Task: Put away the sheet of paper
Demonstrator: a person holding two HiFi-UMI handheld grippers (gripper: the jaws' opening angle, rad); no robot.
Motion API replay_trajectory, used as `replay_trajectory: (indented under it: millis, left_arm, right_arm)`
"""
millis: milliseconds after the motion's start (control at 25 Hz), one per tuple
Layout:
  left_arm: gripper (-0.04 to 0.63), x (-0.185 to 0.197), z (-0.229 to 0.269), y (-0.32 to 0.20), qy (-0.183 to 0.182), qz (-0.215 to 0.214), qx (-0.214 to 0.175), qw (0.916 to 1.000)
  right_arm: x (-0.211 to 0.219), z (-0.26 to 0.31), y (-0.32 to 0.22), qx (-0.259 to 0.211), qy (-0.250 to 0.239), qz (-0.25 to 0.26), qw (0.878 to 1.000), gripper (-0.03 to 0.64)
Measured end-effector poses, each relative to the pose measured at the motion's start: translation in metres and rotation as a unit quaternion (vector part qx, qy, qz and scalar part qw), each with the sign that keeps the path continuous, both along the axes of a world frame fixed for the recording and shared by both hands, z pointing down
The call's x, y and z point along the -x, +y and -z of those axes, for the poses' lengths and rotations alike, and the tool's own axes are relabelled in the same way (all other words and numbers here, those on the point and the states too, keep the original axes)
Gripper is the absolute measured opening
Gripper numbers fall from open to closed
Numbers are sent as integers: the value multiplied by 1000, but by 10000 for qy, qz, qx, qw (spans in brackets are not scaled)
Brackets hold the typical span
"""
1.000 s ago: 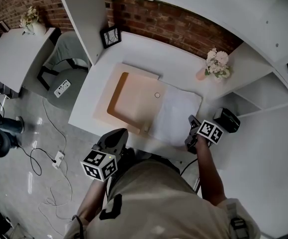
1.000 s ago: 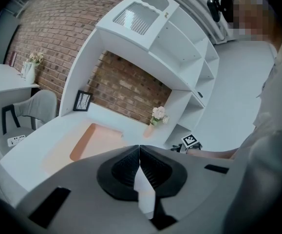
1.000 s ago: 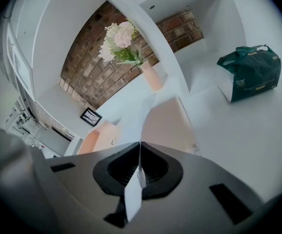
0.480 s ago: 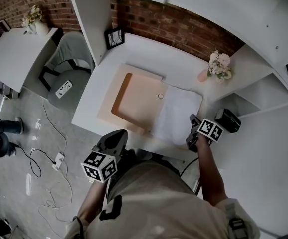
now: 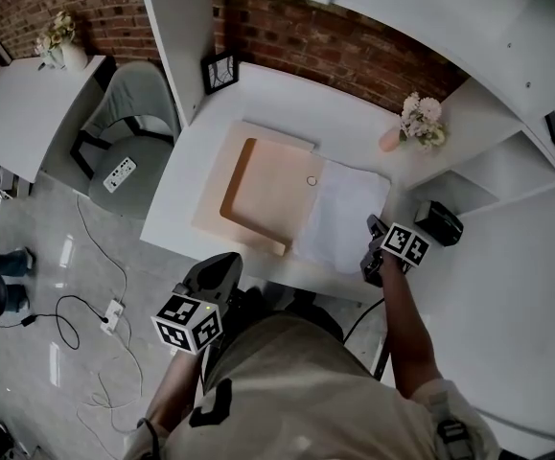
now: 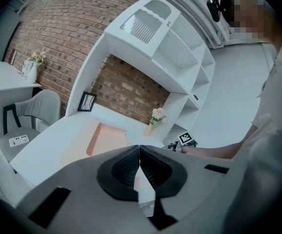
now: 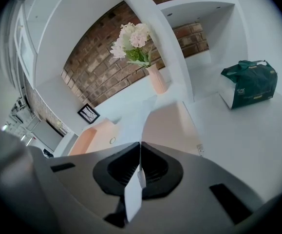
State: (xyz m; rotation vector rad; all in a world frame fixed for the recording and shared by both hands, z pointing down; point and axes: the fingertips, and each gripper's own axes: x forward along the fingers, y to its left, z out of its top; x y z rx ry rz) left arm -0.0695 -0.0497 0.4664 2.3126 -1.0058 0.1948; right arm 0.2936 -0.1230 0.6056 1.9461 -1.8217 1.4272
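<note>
At the tabletop's (image 5: 258,94) near right edge, the sheet of paper (image 5: 344,218) is pinched by the right gripper (image 5: 371,252), with the open peach folder (image 5: 267,185) lying just left of it and the left gripper (image 5: 221,268) clenched on nothing.

one sheet of paper (image 5: 344,218), one peach folder (image 5: 267,190), one framed picture (image 5: 219,70), one chair (image 5: 133,113) and two flower vases (image 5: 416,123) (image 5: 61,41), at one and ten o'clock, were counted.

L gripper (image 6: 140,147) jaws together (empty), peach folder (image 6: 106,139) on desk (image 6: 50,138), flowers (image 6: 157,115) behind

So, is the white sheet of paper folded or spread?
Spread: the white sheet of paper lies open beside the peach tray, one edge pinched by the right gripper.
</note>
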Motion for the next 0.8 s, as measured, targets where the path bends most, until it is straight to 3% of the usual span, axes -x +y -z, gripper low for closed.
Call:
replay_trajectory:
  millis: [800]
  left_arm:
    - [18, 22, -2, 6, 56, -34, 26, 10000]
  right_arm:
    - [19, 7, -5, -44, 156, 73, 9998, 28]
